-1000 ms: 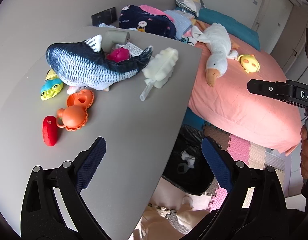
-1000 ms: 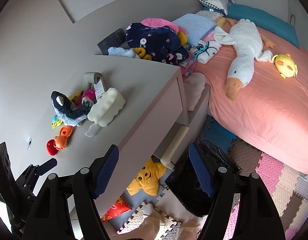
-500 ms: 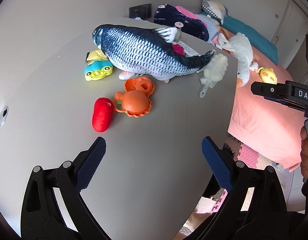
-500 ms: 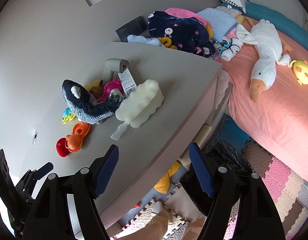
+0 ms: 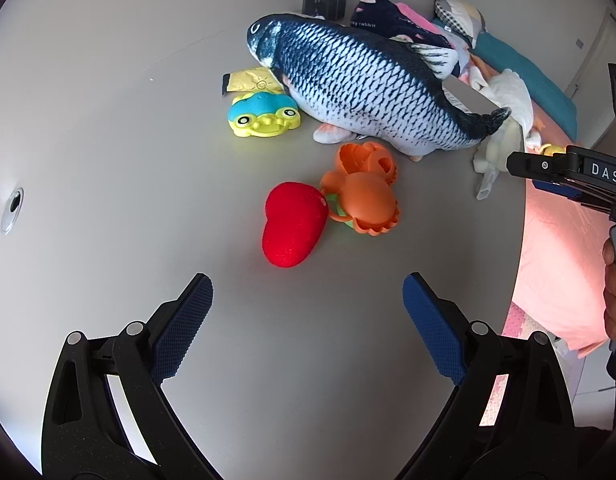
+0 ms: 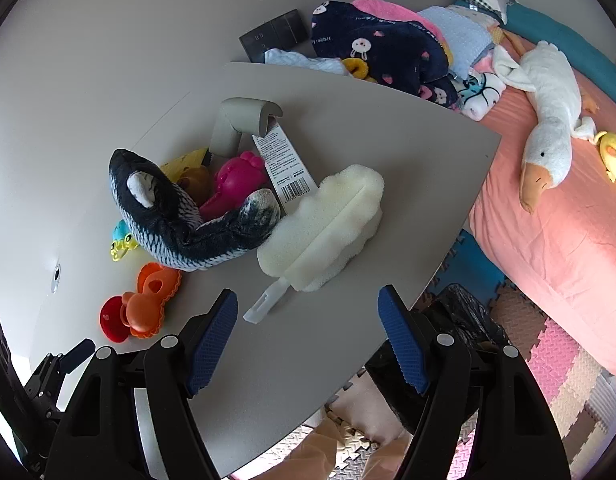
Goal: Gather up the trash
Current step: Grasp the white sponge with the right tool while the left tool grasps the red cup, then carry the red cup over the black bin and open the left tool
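On the grey table [image 5: 107, 152] lie a plush fish [image 5: 368, 84], a red strawberry toy [image 5: 291, 230], orange toy shells [image 5: 364, 196], a blue-yellow frog toy [image 5: 263, 114] and a yellow wrapper [image 5: 251, 80]. My left gripper [image 5: 308, 328] is open and empty, just short of the strawberry. My right gripper [image 6: 308, 336] is open and empty above the table edge, near a white foam sponge with a handle [image 6: 324, 232]. A barcode label [image 6: 285, 168], a pink toy [image 6: 235, 180] and the fish [image 6: 179, 216] lie beyond it. A black trash bag [image 6: 464, 320] sits on the floor below.
A grey bracket [image 6: 239, 124] stands on the table [image 6: 380, 128]. A bed with a pink sheet [image 6: 548, 240], a plush goose [image 6: 548, 96] and piled clothes [image 6: 380, 52] is to the right. Foam mats [image 6: 564, 364] cover the floor.
My left gripper has swung left and come in over the table toward the red and orange toys. My right gripper has moved closer to the sponge. Both stay open.
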Tool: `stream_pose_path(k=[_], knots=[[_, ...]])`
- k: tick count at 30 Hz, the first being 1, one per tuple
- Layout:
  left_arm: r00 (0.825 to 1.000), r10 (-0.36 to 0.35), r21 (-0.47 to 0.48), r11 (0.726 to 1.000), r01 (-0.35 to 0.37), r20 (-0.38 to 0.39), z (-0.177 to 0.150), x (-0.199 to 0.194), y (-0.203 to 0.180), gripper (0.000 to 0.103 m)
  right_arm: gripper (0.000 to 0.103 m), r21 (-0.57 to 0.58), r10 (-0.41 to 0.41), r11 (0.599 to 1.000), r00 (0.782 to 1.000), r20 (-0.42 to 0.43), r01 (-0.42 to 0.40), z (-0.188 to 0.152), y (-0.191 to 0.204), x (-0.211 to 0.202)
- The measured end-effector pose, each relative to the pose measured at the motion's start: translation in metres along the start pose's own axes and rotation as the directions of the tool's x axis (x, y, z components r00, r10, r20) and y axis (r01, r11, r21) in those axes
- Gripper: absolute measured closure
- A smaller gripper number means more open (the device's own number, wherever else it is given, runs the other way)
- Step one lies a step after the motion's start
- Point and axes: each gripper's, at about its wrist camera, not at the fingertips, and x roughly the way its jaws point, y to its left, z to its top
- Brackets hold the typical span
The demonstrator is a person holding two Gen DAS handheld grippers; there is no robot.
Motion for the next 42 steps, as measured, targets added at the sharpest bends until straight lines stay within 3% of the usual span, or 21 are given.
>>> stream_pose_path(k=[17,24,29,42], knots=[[1.0,0.009,0.033,0.999,-0.008,-0.011,0.027,0.028,0.018,0.031,0.03,0.062,-0.142,0.988,0.99,0.01,0.141,0.027,0.004,0.045],[1.0,-0.001,0.028,1.0,0.001,0.002,0.033,0.026,0.021,0.062,0.065,0.058,-0.133,0.99,0.991,0.011,0.132,0.028,0.004,0.043],[1.0,-0.003,-0.001,1.0,0.003,0.008,0.031,0.025,0.025,0.078,0.071,0.063,-0.109,0.992,0.994,-0.003,0.109,0.024,0.0,0.039],[0.999,0.006,-0.049,0.999,-0.004,0.045,0.013,-0.006,0.021,0.078,0.071,0.035,-0.031,0.999,0.999,0.029,0.03,0.007,-0.008,0.0]])
